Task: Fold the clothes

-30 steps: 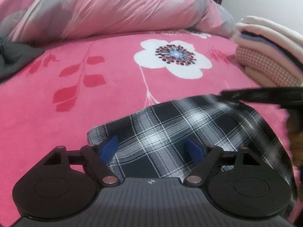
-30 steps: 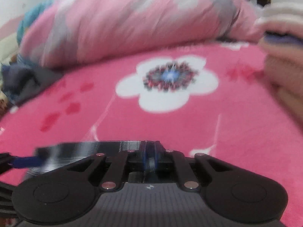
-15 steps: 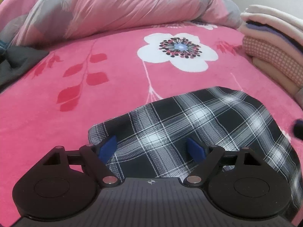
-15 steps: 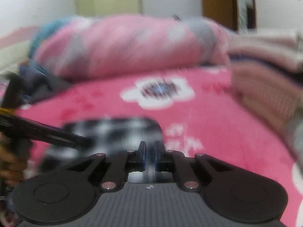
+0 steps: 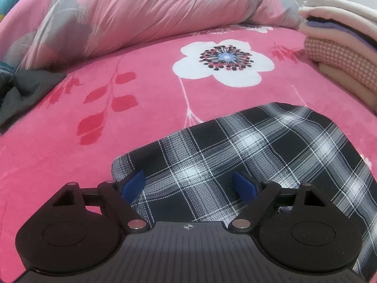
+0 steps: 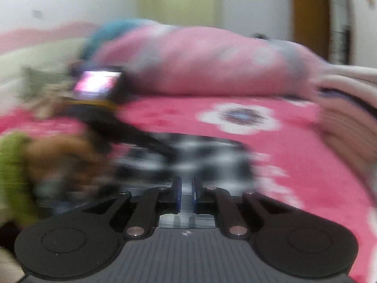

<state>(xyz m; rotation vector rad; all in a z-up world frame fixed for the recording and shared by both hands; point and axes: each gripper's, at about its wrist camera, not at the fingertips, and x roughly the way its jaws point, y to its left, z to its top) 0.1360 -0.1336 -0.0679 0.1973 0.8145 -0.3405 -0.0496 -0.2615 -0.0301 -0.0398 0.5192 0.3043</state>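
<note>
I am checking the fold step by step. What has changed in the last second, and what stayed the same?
The right hand-held gripper let go of the plaid garment and pulled back; its jaws, shut before, now stand slightly apart. It has left the left view. The left hand-held gripper stays open over the garment, which lies folded on the pink blanket.

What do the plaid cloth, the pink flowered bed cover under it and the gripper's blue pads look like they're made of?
Plaid cloth: thin woven fabric, probably cotton or a blend; the check runs through the weave, matte, lying flat.
Bed cover: plush fleece or velour, judging by its soft, fuzzy nap and printed flower.
Blue pads on the left gripper: matte, likely foam or rubber; too small to settle.
</note>
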